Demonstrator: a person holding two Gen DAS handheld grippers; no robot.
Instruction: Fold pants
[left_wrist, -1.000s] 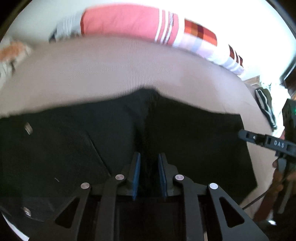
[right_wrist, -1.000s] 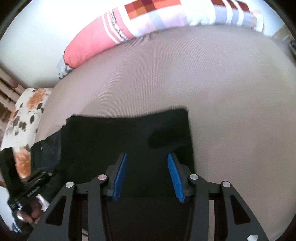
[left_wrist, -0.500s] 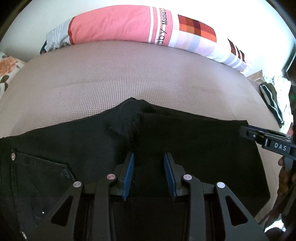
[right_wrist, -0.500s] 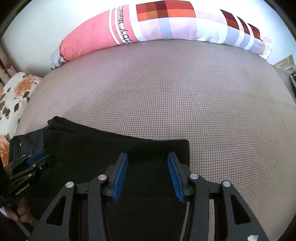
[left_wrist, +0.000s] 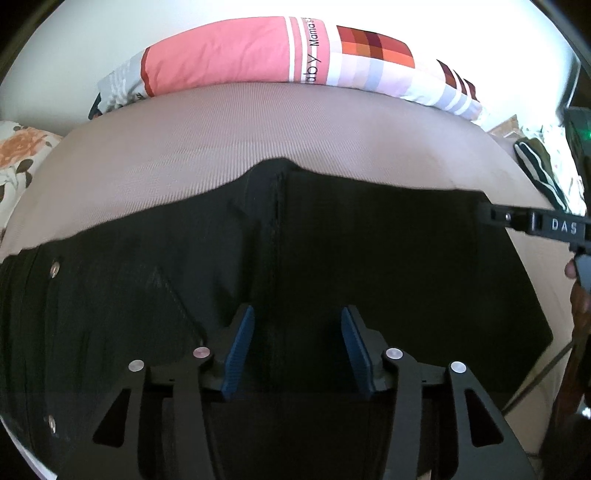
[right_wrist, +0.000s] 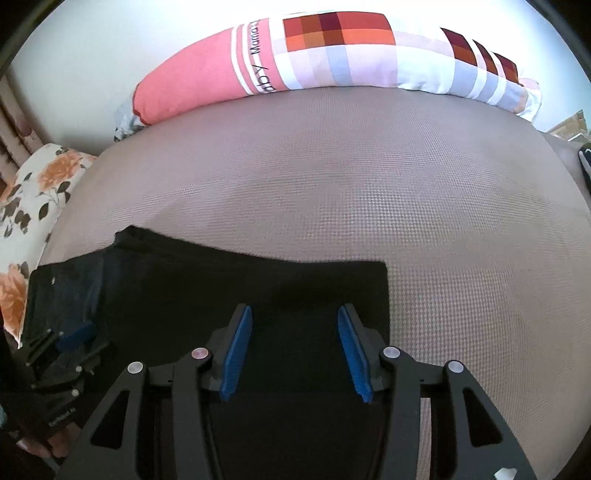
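Black pants (left_wrist: 369, 258) lie folded on the taupe bed, waistband rivets at the left, a seam ridge running up the middle. My left gripper (left_wrist: 297, 343) hovers low over that seam; its jaws are opening, and the blue pads (left_wrist: 240, 343) stand apart without pressing the cloth. In the right wrist view the pants (right_wrist: 258, 288) end in a square corner on the right. Above that end my right gripper (right_wrist: 295, 347) stands open, with cloth below it and none pinched. Each gripper appears in the other's view: the right gripper (left_wrist: 532, 221) and the left gripper (right_wrist: 62, 354).
A long pink and checked pillow (right_wrist: 332, 55) runs along the far edge of the bed (right_wrist: 369, 184) against the wall. A floral pillow (right_wrist: 37, 192) lies at the left. A dark striped garment (left_wrist: 535, 166) sits off the right side.
My left jaws went from nearly shut on the seam fold to wide apart, letting the cloth go. The pants settled flatter. The right gripper stayed open over the same end.
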